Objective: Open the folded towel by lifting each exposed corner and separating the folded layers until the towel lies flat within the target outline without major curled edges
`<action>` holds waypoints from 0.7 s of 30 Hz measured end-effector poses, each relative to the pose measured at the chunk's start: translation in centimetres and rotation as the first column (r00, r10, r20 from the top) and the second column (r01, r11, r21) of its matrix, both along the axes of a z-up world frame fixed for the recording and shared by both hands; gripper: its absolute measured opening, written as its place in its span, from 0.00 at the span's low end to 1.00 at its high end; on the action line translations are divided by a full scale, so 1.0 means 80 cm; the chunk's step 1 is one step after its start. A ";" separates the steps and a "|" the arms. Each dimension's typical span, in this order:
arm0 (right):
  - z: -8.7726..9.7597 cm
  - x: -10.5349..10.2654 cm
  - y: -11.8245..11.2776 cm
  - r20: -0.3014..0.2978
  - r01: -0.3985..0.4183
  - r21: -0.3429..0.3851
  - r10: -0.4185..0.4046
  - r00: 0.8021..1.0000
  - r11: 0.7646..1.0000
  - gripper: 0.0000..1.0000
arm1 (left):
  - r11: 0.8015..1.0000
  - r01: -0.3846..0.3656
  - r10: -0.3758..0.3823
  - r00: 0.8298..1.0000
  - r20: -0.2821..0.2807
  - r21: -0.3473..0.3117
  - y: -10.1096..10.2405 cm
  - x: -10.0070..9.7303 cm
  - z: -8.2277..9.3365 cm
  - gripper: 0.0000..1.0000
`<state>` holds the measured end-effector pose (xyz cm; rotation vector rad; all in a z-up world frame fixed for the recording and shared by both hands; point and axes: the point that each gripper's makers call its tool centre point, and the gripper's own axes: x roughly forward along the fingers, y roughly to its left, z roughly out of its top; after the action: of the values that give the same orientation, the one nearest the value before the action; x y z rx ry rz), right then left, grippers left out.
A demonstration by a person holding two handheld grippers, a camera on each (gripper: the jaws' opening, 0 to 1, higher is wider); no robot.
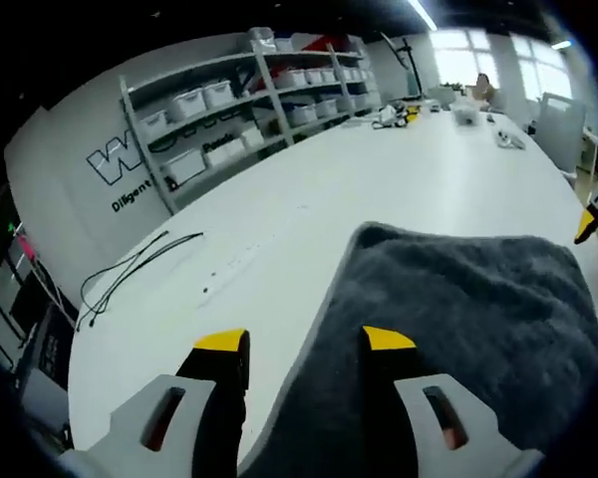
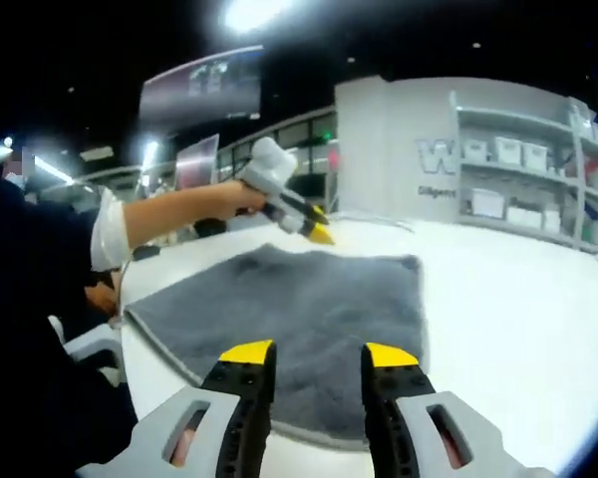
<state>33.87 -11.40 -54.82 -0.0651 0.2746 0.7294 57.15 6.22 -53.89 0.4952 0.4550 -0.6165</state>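
A dark grey towel (image 1: 468,319) lies spread on the white table (image 1: 309,189), its left edge running between my left gripper's (image 1: 305,344) yellow-tipped jaws. Those jaws stand open, one over bare table and one over the cloth, holding nothing. In the right gripper view the towel (image 2: 299,299) lies flat ahead, with its near edge below my right gripper (image 2: 319,357), which is open and empty. A hand holds the left gripper (image 2: 317,234) just above the towel's far edge. The right gripper's yellow tips (image 1: 590,231) show at the towel's right side.
Black cables (image 1: 130,269) lie on the table at the left. Shelves with white bins (image 1: 239,110) line the wall behind. Small items (image 1: 409,112) sit at the table's far end, where a person (image 1: 483,90) is. A sleeve (image 2: 110,234) crosses on the left.
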 end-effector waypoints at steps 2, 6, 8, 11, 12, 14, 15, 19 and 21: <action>-0.003 0.003 -0.011 -0.009 0.027 -0.006 -0.027 1.000 1.000 0.32 | 1.000 0.014 -0.014 1.000 -0.004 -0.004 -0.009 0.000 0.000 0.43; -0.014 0.010 -0.031 -0.041 0.065 -0.018 -0.065 0.997 0.998 0.31 | 0.999 0.042 -0.042 0.999 0.003 0.012 -0.029 0.001 0.002 0.42; -0.018 0.014 -0.042 -0.052 0.088 -0.019 -0.089 0.995 0.996 0.31 | 0.998 0.056 -0.056 0.998 0.010 0.033 -0.038 0.005 0.001 0.42; -0.022 0.017 -0.052 -0.066 0.107 -0.026 -0.109 0.992 0.994 0.31 | 0.998 0.066 -0.066 0.998 -0.004 0.017 -0.049 0.011 -0.003 0.41; -0.024 0.019 -0.055 -0.069 0.113 -0.030 -0.115 0.991 0.993 0.31 | 0.998 0.065 -0.065 0.998 -0.004 0.013 -0.051 0.013 -0.005 0.41; -0.028 0.021 -0.058 -0.073 0.120 -0.041 -0.123 0.990 0.992 0.31 | 0.998 0.058 -0.059 0.998 0.018 0.015 -0.054 0.019 -0.005 0.39; -0.031 0.022 -0.059 -0.078 0.120 -0.052 -0.123 0.989 0.991 0.31 | 0.998 0.059 -0.060 0.998 0.022 0.015 -0.056 0.022 -0.007 0.39; -0.041 0.027 -0.061 -0.090 0.122 -0.078 -0.129 0.988 0.989 0.31 | 0.998 0.067 -0.067 0.998 -0.005 -0.010 -0.067 0.029 -0.016 0.39; -0.043 0.028 -0.062 -0.092 0.122 -0.084 -0.129 0.987 0.989 0.31 | 0.998 0.068 -0.068 0.998 -0.011 -0.012 -0.071 0.033 -0.019 0.39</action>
<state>36.12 -16.33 -58.24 -0.0859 0.3973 0.5971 59.80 0.55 -55.45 0.4981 0.4464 -0.6874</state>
